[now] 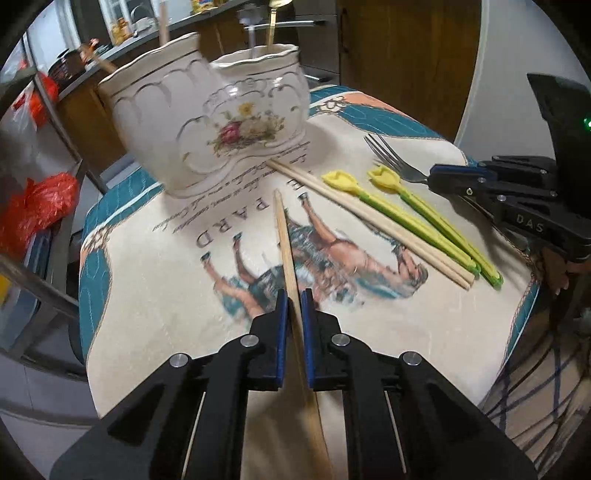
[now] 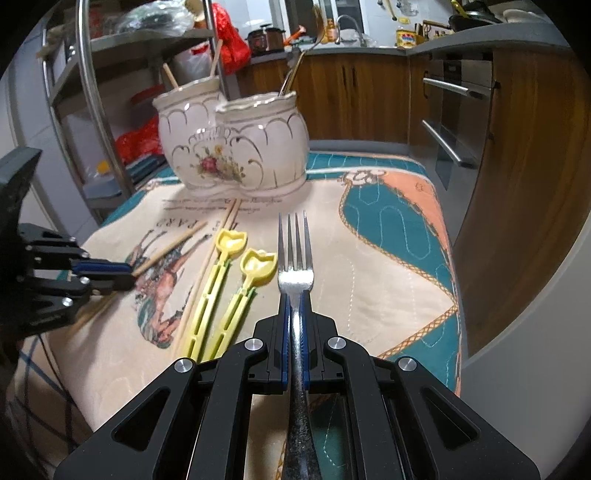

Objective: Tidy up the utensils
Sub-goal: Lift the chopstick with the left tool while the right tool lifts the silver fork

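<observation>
Near the cloth's middle: left gripper clamps one chopstick; right gripper clamps fork. Risk: thin chopstick pivots, slipping free before reaching holder.

place: home kitchen; signs: wooden cabinets, oven, sink tap (counter cluttered)

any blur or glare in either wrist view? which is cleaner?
Left wrist: motion blur smears the ceramic holder and the chopstick in the left claw. Right wrist: sharper, glare on the fork in the right claw. Both: fisheye bending at edges.
</observation>
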Demonstrator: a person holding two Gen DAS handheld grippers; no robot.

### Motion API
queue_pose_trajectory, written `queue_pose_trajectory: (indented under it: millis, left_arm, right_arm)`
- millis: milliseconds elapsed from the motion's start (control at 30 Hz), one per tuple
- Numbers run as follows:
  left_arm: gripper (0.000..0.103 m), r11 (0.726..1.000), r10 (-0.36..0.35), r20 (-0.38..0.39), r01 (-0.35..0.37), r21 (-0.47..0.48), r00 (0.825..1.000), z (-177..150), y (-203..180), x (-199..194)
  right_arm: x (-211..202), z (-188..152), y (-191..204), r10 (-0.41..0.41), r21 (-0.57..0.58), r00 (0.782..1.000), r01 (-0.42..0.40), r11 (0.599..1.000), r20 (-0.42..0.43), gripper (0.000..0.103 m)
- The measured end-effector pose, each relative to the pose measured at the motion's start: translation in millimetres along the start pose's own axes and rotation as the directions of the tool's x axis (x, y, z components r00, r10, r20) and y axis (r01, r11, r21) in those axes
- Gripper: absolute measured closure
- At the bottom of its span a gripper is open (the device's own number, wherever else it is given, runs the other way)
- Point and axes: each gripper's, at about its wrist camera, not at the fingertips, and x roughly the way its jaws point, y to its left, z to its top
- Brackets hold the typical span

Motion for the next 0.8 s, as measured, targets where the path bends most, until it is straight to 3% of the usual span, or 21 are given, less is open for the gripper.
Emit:
queue_pose_trajectory:
  millis: [33,167,367,433,600,800]
  left_arm:
    - [0.089,1.000,-0.001,0.003,0.002,-0.023,1.000,-4,3,-2]
    - [0.060,0.993,-0.026,0.032,0.029,-0.111,0.999,-21,12,-10]
    - [0.057,0.988,-0.017,0.107,0.033,-0.150,0.994,-29,13,-11]
    - [0.060,0.986,-0.004,0.132,0.025,-0.162,0.991,-30,13,-9]
    - [0.096,0.986,0.014,0.165,0.014,-0.168,0.986,-29,16,-7]
    - [0.097,0.988,-0.019,0.201,0.049,-0.148,0.979,-28,20,-5]
  right_arm:
    - [1,0,1,-0.005,-0.004,1.000,0.005,1.000,-0.006,0.097]
    - [2,0,3,-0.018,-0.017,1.000,0.017,1.000,-0.016,0.095]
    - [3,2,7,-0.035,-0.041,0.999,0.034,0.999,-0.030,0.095]
    - [3,2,8,-0.043,-0.053,0.999,0.041,0.998,-0.031,0.095]
    - [4,3,9,-0.050,-0.063,0.998,0.048,0.997,-0.032,0.097]
    - [4,4,12,-0.051,-0.069,0.999,0.050,0.996,-0.016,0.097]
